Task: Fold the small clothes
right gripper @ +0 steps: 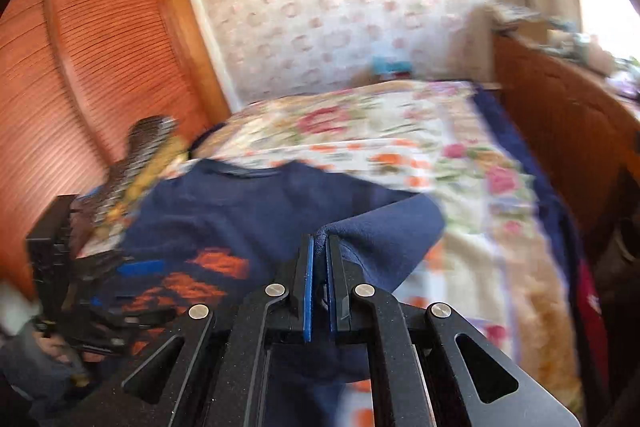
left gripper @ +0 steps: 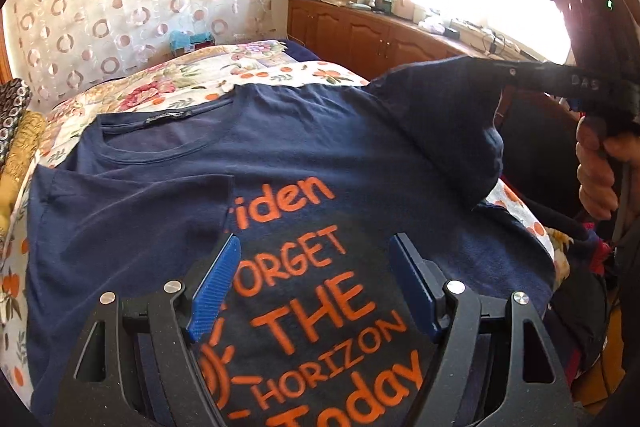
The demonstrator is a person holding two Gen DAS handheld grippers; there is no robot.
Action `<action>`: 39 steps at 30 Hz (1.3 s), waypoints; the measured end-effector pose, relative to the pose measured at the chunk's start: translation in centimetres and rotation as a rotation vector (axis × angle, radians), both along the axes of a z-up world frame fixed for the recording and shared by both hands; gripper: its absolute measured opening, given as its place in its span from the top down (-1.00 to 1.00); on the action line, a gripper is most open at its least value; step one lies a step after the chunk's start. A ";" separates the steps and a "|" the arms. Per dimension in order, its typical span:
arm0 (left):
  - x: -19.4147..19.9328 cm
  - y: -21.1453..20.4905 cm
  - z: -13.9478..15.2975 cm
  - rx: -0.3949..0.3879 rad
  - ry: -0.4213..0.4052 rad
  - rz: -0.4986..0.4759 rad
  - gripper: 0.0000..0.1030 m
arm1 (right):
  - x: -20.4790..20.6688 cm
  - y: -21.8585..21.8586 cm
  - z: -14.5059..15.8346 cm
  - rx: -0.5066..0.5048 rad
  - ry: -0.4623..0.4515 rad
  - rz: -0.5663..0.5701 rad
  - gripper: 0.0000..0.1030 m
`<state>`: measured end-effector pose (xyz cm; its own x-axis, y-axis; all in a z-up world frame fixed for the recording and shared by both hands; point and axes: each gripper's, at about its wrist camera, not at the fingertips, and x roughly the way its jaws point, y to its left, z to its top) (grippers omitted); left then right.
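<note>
A navy T-shirt [left gripper: 280,147] with orange lettering lies face up on the floral bedspread [left gripper: 192,87]. Its left sleeve is folded in over the chest. My left gripper [left gripper: 316,247] is open and empty, hovering just over the print. My right gripper [right gripper: 320,243] is shut on the T-shirt's right sleeve [right gripper: 384,235] and holds it lifted off the bed. In the left wrist view the right gripper [left gripper: 516,71] shows at the upper right with the sleeve [left gripper: 440,99] pulled up. The right wrist view is motion-blurred; the left gripper [right gripper: 80,267] shows at its left edge.
Patterned folded cloths [left gripper: 16,131] lie at the bed's left edge. A wooden cabinet [left gripper: 360,31] with clutter runs along the window wall. A slatted wooden wardrobe [right gripper: 80,67] stands left of the bed. Dark clothes [left gripper: 580,267] lie at the bed's right.
</note>
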<state>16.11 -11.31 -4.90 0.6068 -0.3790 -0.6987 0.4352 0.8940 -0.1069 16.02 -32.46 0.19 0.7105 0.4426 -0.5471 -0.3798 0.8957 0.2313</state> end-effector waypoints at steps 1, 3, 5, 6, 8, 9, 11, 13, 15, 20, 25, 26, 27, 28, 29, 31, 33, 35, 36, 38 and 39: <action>0.0 0.3 0.1 0.000 -0.004 0.004 -0.50 | -0.1 1.1 0.4 0.004 0.004 0.032 0.90; -0.1 0.8 0.3 -0.007 -0.007 0.011 -0.50 | -0.5 2.8 1.1 -0.009 -0.011 0.069 0.87; -0.1 1.1 0.3 -0.014 -0.009 0.018 -0.50 | -0.8 3.8 1.4 -0.034 -0.012 0.085 0.63; -0.1 1.3 0.3 -0.021 -0.009 0.023 -0.50 | -0.8 4.0 1.4 -0.040 -0.011 0.082 0.53; 0.0 1.6 0.2 -0.029 -0.008 0.027 -0.50 | -0.4 3.4 1.0 -0.051 -0.010 0.056 0.24; 0.0 1.7 0.1 -0.033 -0.006 0.029 -0.50 | -0.2 2.9 0.5 -0.052 -0.002 0.031 0.17; 0.1 1.8 -0.1 -0.036 -0.002 0.031 -0.50 | 0.8 2.3 -0.2 -0.067 0.025 -0.015 0.17; 0.1 1.9 -0.3 -0.036 0.001 0.033 -0.50 | 2.1 1.6 -1.8 -0.083 0.073 -0.062 0.17; 0.1 1.9 -0.5 -0.036 0.004 0.036 -0.50 | 3.3 2.0 -2.9 -0.070 0.113 -0.079 0.17; -0.2 2.5 -0.9 -0.025 0.008 0.045 -0.50 | 5.3 3.4 -5.1 -0.050 0.194 -0.077 0.17; -0.6 3.9 -0.6 -0.035 0.006 0.066 -0.50 | 5.6 5.1 -5.6 -0.139 0.213 -0.037 0.43; -0.6 4.1 -0.6 -0.040 0.005 0.070 -0.50 | 5.5 5.5 -5.6 -0.156 0.212 -0.028 0.62; -0.6 4.3 -0.5 -0.043 0.005 0.072 -0.50 | 5.5 6.0 -5.5 -0.178 0.209 -0.020 0.75; -0.7 4.5 -0.4 -0.048 0.003 0.077 -0.50 | 5.5 6.3 -5.5 -0.202 0.204 -0.010 0.90; -0.7 4.7 -0.4 -0.051 0.003 0.079 -0.50 | 5.7 6.5 -5.5 -0.214 0.202 0.005 0.93; -0.7 4.9 -0.5 -0.056 0.003 0.083 -0.50 | 5.7 7.2 -5.0 -0.221 0.184 0.033 0.94; -0.7 5.1 -0.7 -0.059 0.007 0.087 -0.50 | 5.9 7.5 -4.3 -0.204 0.174 0.053 0.95; -0.7 5.3 -0.9 -0.060 0.011 0.089 -0.50 | 6.4 8.3 -3.5 -0.181 0.151 0.082 0.95; -0.7 5.3 -1.0 -0.061 0.013 0.090 -0.50 | 6.5 8.8 -3.0 -0.170 0.139 0.098 0.95; -0.8 5.6 -1.1 -0.062 0.016 0.094 -0.50 | 7.1 10.2 -2.1 -0.159 0.124 0.129 0.95; -0.8 5.7 -1.2 -0.064 0.017 0.096 -0.50 | 7.4 10.8 -1.7 -0.152 0.119 0.144 0.95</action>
<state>15.31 -5.56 -6.09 0.6306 -0.3638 -0.6856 0.3455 0.9226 -0.1718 23.42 -21.71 -1.51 0.5726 0.4412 -0.6910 -0.4846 0.8620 0.1488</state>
